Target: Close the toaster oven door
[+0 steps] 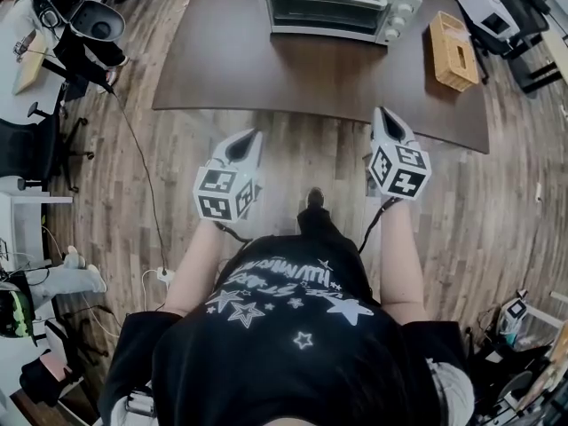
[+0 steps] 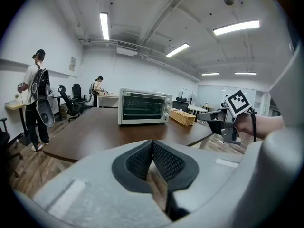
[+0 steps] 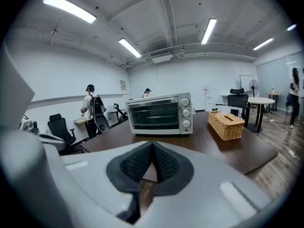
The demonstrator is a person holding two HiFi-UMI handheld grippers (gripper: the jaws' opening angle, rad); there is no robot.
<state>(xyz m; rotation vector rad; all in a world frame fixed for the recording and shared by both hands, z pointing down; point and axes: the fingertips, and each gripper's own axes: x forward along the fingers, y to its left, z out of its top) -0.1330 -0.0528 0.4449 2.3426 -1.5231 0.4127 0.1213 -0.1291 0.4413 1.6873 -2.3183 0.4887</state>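
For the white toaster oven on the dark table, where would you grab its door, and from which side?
Likely the horizontal handle along the top of the white toaster oven's glass door, approached from the front, which faces the person, jaws above and below it. The door stands upright, seemingly shut.

No legible text, brand or number is visible. The lettering on the person's black shirt (image 1: 284, 278) appears upside down and cannot be read. The wall notice (image 2: 72, 63) is too small to read.
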